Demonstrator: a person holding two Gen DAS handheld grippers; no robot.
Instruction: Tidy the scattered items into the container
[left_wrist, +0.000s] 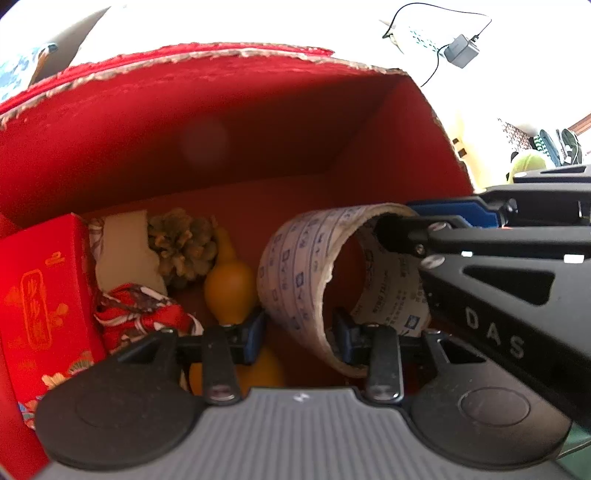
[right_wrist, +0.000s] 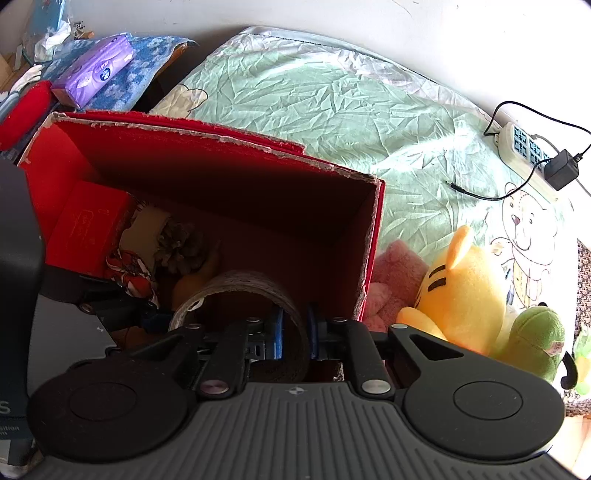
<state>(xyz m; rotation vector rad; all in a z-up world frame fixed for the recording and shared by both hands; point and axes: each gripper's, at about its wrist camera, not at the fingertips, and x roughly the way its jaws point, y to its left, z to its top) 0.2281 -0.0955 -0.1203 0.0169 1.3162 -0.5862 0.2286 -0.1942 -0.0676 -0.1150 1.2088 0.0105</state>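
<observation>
A red cardboard box (left_wrist: 221, 55) (right_wrist: 221, 134) stands open on a bed. A cardboard tape ring (left_wrist: 295, 266) (right_wrist: 236, 280) hangs inside it above the floor. My left gripper (left_wrist: 301, 338) straddles the ring's lower band, and its blue pads touch both edges. My right gripper (right_wrist: 295, 341) (left_wrist: 406, 218) is shut on the ring's upper wall, one finger inside and one outside. On the box floor lie a yellow gourd (left_wrist: 229, 288), a pinecone (left_wrist: 184, 247), a red patterned cloth (left_wrist: 140, 310) and a red packet (left_wrist: 40, 295).
Right of the box on the green bedspread (right_wrist: 332, 103) sit a pink plush (right_wrist: 395, 273), a yellow plush (right_wrist: 461, 288) and a green plush (right_wrist: 539, 336). A power strip (right_wrist: 524, 147) with a black adapter lies far right. A purple tissue pack (right_wrist: 96, 70) rests behind the box.
</observation>
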